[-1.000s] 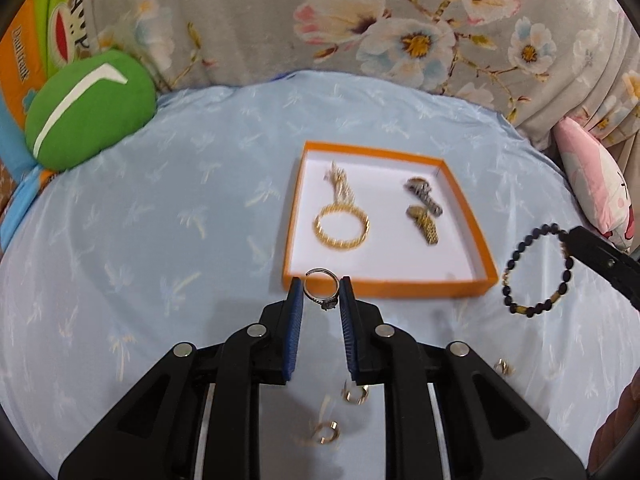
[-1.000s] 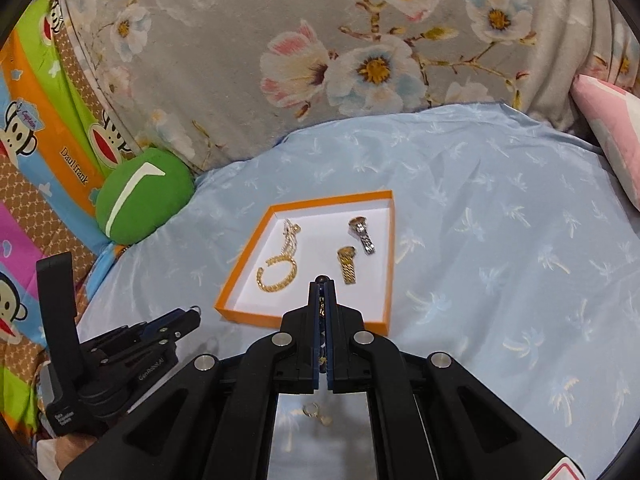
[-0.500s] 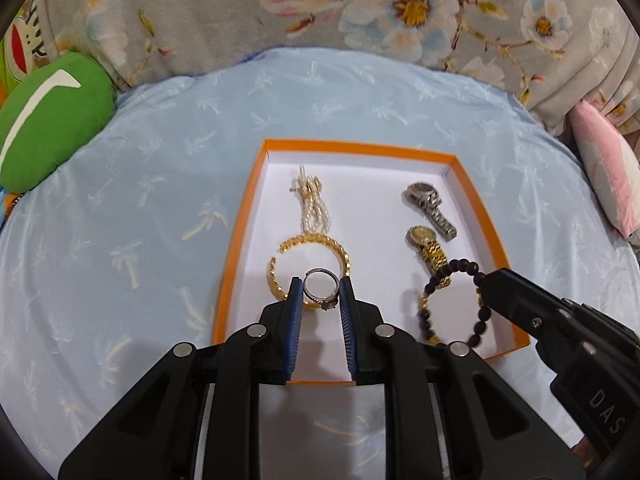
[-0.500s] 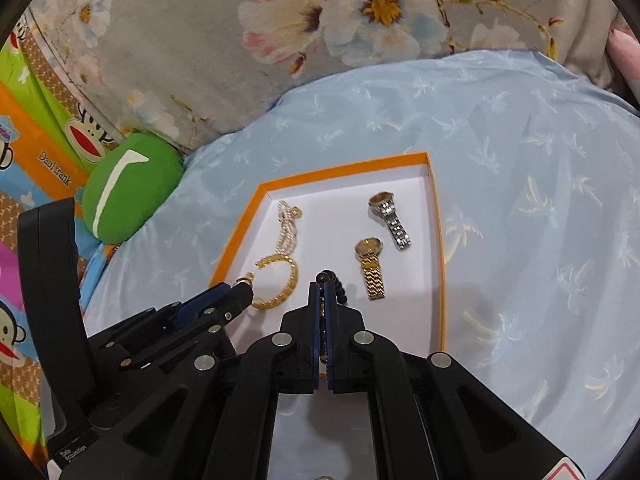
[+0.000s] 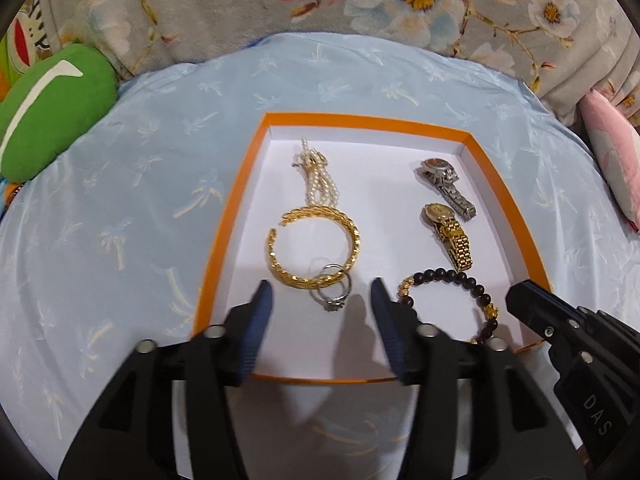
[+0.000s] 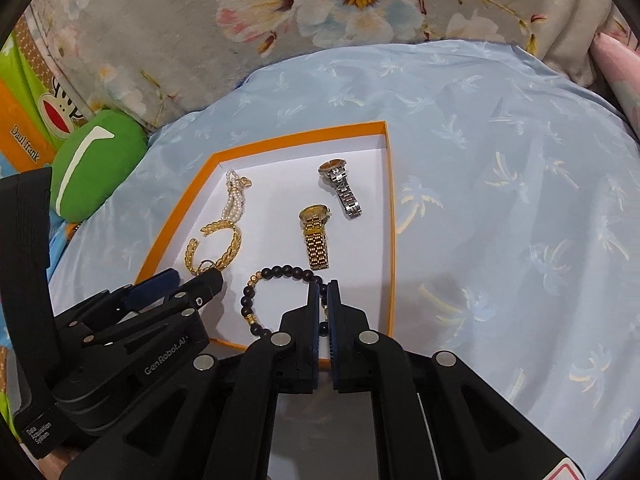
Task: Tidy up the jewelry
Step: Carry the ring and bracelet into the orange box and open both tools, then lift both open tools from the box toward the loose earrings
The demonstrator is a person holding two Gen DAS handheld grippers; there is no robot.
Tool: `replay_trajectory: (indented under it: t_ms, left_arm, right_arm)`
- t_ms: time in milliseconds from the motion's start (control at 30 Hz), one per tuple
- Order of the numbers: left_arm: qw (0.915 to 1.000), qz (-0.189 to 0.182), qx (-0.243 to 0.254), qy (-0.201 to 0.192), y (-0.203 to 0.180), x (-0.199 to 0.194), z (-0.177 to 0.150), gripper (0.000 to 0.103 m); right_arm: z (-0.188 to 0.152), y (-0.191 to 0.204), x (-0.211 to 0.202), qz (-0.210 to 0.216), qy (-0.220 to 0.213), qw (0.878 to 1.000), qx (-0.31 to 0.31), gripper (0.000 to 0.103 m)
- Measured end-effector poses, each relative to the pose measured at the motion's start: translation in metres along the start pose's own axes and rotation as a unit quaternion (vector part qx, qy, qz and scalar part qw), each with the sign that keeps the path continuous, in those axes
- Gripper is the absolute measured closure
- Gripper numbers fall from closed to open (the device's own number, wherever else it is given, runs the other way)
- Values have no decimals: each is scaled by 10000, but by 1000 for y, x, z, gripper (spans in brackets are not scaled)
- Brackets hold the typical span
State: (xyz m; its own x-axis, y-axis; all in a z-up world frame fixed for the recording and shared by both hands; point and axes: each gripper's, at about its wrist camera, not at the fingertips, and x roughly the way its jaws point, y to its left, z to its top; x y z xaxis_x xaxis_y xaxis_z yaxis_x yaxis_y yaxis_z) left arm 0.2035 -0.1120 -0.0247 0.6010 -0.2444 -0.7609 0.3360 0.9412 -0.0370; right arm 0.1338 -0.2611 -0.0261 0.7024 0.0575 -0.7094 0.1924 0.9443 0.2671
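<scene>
Pale blue bedding (image 5: 120, 208) carried a shallow orange-rimmed white tray (image 5: 240, 216). Left gripper (image 5: 322, 300) had just been opening, its jaws apart around a loose silver ring (image 5: 334, 294) touching the gold bangle (image 5: 316, 248) at twelve o'clock. Right gripper (image 6: 325, 292) pinched the black beaded bracelet (image 6: 280, 276) nearly closed.

tray (image 5: 236, 216): orange rim, white floor | bed sheet (image 5: 120, 216): pale blue, palm print | cushion (image 5: 48, 108): green, white stripe | bead bracelet (image 5: 464, 280): black, gold accents | watches: silver (image 5: 446, 188), gold (image 5: 450, 236) | tongs pads (image 5: 256, 332): blue
</scene>
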Motion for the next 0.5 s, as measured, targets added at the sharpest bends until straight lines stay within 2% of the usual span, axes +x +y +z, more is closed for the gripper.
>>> replay_trajectory:
  t_ms: [300, 500]
  left_arm:
    - [9996, 12, -251, -133, 31, -49, -19, 49]
    - [9992, 178, -365, -52, 54, -80, -52, 49]
  right_arm:
    - [-18, -15, -58, -103, -242, 9996, 65, 97]
    - [-53, -25, -92, -284, -167, 9995, 17, 89]
